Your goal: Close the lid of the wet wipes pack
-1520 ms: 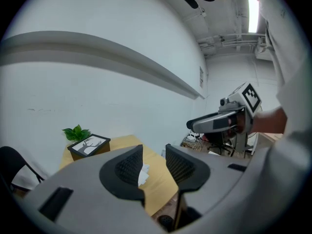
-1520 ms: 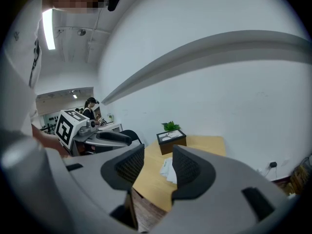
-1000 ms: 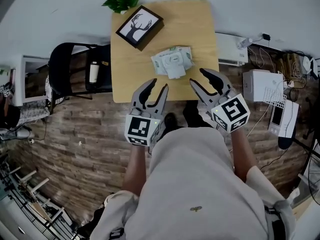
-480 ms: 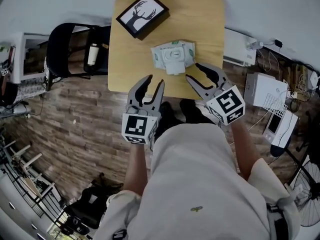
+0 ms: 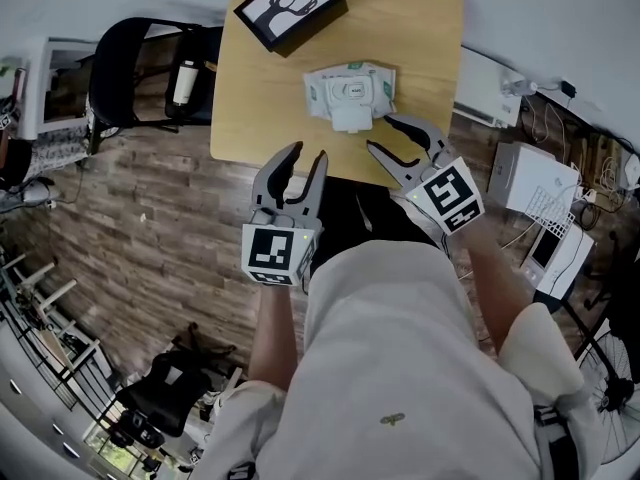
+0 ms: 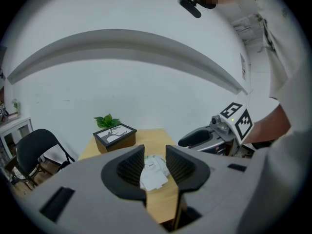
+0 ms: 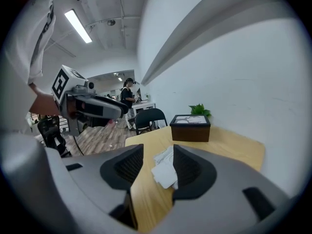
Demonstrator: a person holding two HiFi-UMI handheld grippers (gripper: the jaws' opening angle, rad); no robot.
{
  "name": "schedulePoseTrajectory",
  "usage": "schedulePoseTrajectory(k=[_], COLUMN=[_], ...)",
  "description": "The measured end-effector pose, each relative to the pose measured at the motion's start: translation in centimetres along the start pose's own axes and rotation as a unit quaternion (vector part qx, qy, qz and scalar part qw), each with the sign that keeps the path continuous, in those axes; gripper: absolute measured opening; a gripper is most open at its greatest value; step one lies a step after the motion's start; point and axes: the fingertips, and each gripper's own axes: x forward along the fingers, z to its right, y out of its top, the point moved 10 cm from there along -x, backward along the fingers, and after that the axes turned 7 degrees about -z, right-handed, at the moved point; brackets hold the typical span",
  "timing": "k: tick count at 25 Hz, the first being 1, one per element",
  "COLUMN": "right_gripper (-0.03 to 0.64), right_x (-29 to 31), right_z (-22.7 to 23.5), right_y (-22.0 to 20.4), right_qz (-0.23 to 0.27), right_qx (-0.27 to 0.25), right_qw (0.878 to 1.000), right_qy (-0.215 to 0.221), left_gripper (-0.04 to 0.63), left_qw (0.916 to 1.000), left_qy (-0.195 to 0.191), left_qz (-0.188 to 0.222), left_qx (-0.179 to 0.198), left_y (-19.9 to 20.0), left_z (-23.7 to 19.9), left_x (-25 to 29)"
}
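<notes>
The wet wipes pack [image 5: 349, 95] lies in the middle of the small wooden table [image 5: 245, 108], pale green and white, with its white lid [image 5: 352, 120] flipped open toward me. It also shows between the jaws as the pack [image 6: 153, 171] in the left gripper view and the pack [image 7: 165, 167] in the right gripper view. My left gripper [image 5: 304, 157] hovers open at the table's near edge, left of the pack. My right gripper [image 5: 390, 134] is open too, its jaws just short of the lid on the near right. Neither touches the pack.
A dark box with a deer picture [image 5: 290, 8] stands at the table's far left, a green plant [image 6: 107, 121] behind it. A black chair [image 5: 135, 73] stands left of the table. White appliances and cables [image 5: 535, 183] lie on the floor at the right.
Both grippers have come forward toward the table; the right one now reaches over the near edge close to the open lid. The pack has not moved.
</notes>
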Motion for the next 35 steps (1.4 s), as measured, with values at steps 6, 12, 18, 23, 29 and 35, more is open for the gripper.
schedulePoseTrajectory(k=[6,12,18,23,29,35], right_gripper=[0.176,0.176,0.176,0.173,0.165,0.152], right_x=[1.1,3.0,5.7,7.7,9.7,11.3], right_z=[-0.5,-0.6,-0.3,-0.8,-1.4,-1.7], right_y=[-1.5,-2.7,-4.1,-5.4,-6.3,-7.7], right_qz=[-0.010,-0.028,-0.056,-0.078,-0.103,-0.135], right_qx=[-0.012,-0.036,-0.076,-0.097,-0.128,-0.166], right_qw=[1.000,0.999,0.995,0.992,0.986,0.975], right_qy=[-0.002,-0.009,-0.019,-0.018,-0.028,-0.054], left_gripper=[0.126,0.126,0.126,0.126,0.126,0.126], left_qw=[0.9999,0.9996,0.9988,0.9983,0.9981,0.9984], left_qy=[-0.005,-0.019,-0.036,-0.042,-0.043,-0.037], left_qz=[-0.008,-0.021,-0.033,-0.040,-0.044,-0.042], left_qx=[0.002,0.005,0.004,0.000,0.002,-0.003], left_y=[-0.5,-1.5,-3.1,-4.4,-5.1,-5.4], left_z=[0.1,-0.3,-1.3,-2.2,-3.3,-4.5], left_x=[0.3,1.2,2.9,3.9,4.4,4.8])
